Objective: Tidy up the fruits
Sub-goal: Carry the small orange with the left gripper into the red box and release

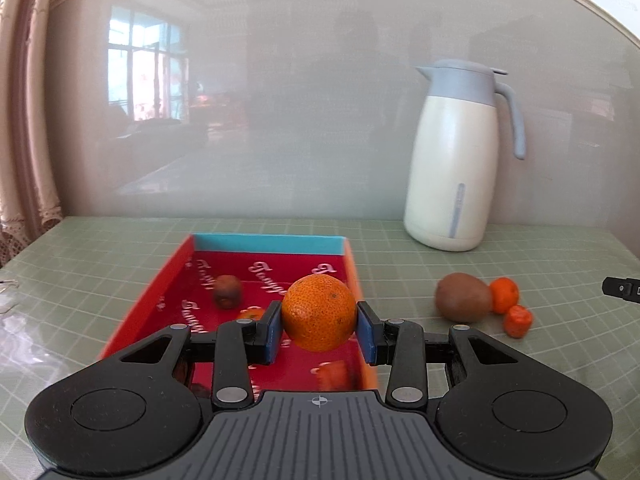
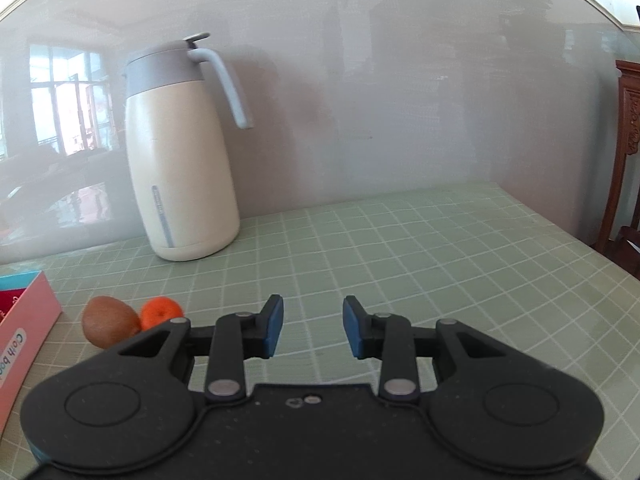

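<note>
Orange fills the middle of the left wrist view, pinched between the blue pads of the left gripper and held up off the table, over the red box; the box is open, with a turquoise far wall and white script on its floor; inside lie a brown kiwi toward the far left, a small orange piece half hidden behind the left finger, and another blurred orange piece near the right wall; outside the box, to the right on the green checked cloth, a bigger kiwi sits touching a tangerine, with a second small tangerine just in front; a cream jug with a grey-blue lid and handle stands upright by the wall; a black tip of the other tool shows at the right edge. From the right wrist view, the right gripper hangs over bare cloth with its pads parted and nothing between them; the kiwi and tangerine lie touching at the lower left, partly behind the gripper body; the box corner shows pink at the left edge; the jug stands beyond.
</note>
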`<state>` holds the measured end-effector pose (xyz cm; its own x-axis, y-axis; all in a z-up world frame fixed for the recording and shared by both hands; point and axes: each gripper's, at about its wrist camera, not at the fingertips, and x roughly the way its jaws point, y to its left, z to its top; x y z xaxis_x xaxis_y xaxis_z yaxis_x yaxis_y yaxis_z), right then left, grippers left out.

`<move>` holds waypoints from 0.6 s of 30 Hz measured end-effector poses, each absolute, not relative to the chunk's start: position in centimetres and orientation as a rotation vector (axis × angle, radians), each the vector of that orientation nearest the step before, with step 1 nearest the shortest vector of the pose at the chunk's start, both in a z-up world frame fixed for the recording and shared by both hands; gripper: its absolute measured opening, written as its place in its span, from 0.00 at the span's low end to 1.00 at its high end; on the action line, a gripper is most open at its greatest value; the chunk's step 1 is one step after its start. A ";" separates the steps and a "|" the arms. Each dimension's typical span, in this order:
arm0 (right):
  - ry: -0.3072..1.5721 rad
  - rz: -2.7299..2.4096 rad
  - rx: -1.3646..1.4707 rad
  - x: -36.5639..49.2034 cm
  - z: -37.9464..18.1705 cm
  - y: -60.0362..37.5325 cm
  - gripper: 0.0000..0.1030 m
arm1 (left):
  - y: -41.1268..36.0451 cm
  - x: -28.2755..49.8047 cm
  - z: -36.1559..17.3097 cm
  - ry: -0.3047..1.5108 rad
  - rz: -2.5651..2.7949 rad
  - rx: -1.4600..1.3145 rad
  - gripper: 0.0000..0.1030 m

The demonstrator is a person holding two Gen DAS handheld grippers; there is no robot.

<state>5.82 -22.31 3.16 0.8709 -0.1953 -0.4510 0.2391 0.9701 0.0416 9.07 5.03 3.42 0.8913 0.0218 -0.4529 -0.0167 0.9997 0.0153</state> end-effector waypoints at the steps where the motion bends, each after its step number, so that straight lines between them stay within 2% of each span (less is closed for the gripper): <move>1: 0.460 -0.222 0.097 5.9 3.2 -22.1 0.31 | 5.4 9.1 3.4 0.472 0.027 0.009 0.38; 18: 0.464 -0.150 0.086 7.0 3.0 -18.1 0.32 | 10.2 9.9 1.4 0.537 0.116 -0.040 0.38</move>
<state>7.01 -18.07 2.95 0.8835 -0.1246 -0.4515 0.1636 0.9853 0.0482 9.95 10.17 1.44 0.8529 0.1000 -0.5124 -0.1210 0.9926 -0.0076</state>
